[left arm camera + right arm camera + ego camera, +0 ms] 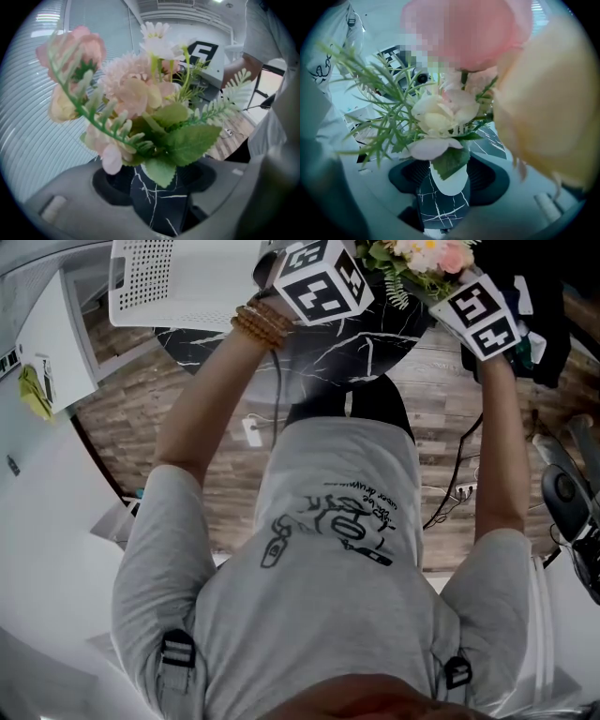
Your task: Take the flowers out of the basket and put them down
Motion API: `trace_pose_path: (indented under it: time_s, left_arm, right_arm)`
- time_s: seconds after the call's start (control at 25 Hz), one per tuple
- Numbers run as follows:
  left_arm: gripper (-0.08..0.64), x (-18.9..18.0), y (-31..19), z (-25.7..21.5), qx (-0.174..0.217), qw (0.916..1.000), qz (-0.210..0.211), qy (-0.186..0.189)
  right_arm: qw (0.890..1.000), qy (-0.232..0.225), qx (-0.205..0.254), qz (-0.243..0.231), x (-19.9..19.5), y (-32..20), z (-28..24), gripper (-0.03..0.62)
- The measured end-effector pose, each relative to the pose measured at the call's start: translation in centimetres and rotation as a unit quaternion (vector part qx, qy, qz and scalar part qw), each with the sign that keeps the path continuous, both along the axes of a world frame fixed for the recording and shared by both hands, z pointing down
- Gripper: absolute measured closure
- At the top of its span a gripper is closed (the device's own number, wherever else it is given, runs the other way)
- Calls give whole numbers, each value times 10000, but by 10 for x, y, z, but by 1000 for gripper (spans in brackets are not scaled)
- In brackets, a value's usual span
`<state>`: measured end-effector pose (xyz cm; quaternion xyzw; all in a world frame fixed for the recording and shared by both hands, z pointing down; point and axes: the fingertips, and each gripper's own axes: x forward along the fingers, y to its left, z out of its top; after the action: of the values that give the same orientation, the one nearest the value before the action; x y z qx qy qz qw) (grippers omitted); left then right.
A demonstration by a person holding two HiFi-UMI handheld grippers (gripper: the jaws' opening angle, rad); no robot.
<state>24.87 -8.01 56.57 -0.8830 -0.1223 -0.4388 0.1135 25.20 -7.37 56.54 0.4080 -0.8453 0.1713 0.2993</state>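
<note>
A bunch of pink, cream and white flowers with green fern (pixel 424 257) shows at the top edge of the head view, between my two grippers. The left gripper (pixel 323 279) and the right gripper (pixel 483 315) face each other across it, above the black marble table (pixel 319 348). In the left gripper view the flowers (pixel 136 93) fill the picture just beyond the left gripper (pixel 157 187). Its jaws stand apart with one leaf and the table showing in the gap. The right gripper (pixel 445 187) also stands apart, a leaf of the bunch (pixel 440 117) hanging between. Stems are hidden.
A white perforated basket (pixel 178 282) sits at the table's far left edge. Cables and a plug (pixel 251 432) lie on the wooden floor below. Dark gear (pixel 544 324) crowds the right side, and a white cabinet (pixel 56 343) stands at the left.
</note>
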Motion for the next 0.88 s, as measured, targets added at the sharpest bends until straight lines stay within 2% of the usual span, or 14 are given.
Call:
trace_pose_path:
  time_s: [0.88]
  left_arm:
    - [288, 0, -1, 2, -27, 10000, -84, 27]
  right_arm:
    - [9996, -162, 83, 207, 3, -1, 5, 325]
